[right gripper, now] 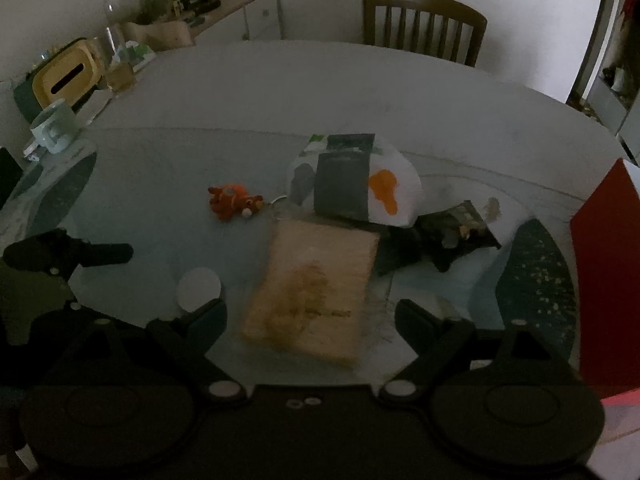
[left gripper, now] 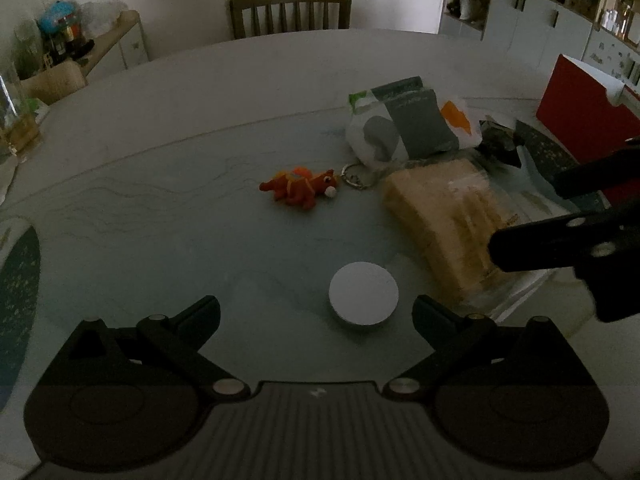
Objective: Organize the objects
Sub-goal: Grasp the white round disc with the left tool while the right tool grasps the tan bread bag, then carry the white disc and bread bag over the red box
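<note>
Left jaws: I see my left gripper point(left gripper: 316, 312) spread wide with nothing between its fingers; the white round disc point(left gripper: 363, 293) lies flat on the glass just ahead, nearer the right finger
Right jaws: my right gripper point(right gripper: 312, 316) also stands wide and grips nothing, with the tan bread packet point(right gripper: 312, 296) lying between its fingers, untouched as far as I can tell
Keychain: an orange plush toy keychain point(left gripper: 301, 187) lies past the disc, its ring toward the white printed bag point(left gripper: 408, 128)
Bag: it rests at the far end of the bread packet
Dark wrapper: a crumpled dark wrapper point(right gripper: 456, 236) sits right of the bag
Table: round glass-topped table point(left gripper: 160, 184)
Beyond: red box point(right gripper: 608, 280) at right edge, wooden chair point(left gripper: 291, 10) behind
</note>
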### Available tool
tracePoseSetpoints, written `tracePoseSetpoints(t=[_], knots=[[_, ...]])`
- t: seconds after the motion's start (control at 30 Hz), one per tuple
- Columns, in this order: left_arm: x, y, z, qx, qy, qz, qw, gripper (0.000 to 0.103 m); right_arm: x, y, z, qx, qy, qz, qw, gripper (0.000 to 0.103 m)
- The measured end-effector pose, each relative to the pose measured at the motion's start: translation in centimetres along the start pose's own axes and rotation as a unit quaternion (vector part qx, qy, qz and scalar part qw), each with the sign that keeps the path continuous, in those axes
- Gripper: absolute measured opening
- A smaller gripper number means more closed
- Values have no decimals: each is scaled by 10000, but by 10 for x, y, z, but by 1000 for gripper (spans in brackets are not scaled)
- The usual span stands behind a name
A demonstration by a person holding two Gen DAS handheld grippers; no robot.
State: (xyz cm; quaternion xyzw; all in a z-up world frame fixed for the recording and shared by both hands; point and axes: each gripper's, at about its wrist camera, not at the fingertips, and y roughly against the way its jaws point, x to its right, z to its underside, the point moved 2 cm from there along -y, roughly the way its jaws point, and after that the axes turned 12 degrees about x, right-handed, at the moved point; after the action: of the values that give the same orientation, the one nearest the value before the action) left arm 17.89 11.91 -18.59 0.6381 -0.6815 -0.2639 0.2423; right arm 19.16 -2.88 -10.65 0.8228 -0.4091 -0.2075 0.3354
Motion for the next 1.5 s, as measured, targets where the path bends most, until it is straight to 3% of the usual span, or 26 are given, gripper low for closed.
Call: tracePoseSetpoints(t=[0.43, 0.47, 0.5, 0.53, 0.73, 1.0, 1.5], knots=[[9, -1, 3, 90, -42, 125, 9999, 98, -8, -13, 2, -169, 123, -104, 9997, 82], [9, -1, 3, 94, -42, 126, 9999, 98, -9, -13, 2, -182, 115, -131, 9997, 74], [9, -1, 3, 97, -40, 123, 9999, 96, -9, -14, 2, -220, 116, -131, 9996, 55], [9, -1, 3, 96, -40, 126, 9999, 93, -8, -16, 3, -291, 117, -116, 9994, 50], [13, -3, 3, 100, -99, 82, 9999, 73, -9, -18, 4, -327, 74, -173, 9993, 47], [16, -3, -1, 114, -129, 55, 9998, 38, -4, -17, 4, -380, -96, -269, 9989, 26], [27, 14, -12, 28, 182, -249, 9995, 38, 30, 22, 6, -82, -299, -514, 9982, 21]])
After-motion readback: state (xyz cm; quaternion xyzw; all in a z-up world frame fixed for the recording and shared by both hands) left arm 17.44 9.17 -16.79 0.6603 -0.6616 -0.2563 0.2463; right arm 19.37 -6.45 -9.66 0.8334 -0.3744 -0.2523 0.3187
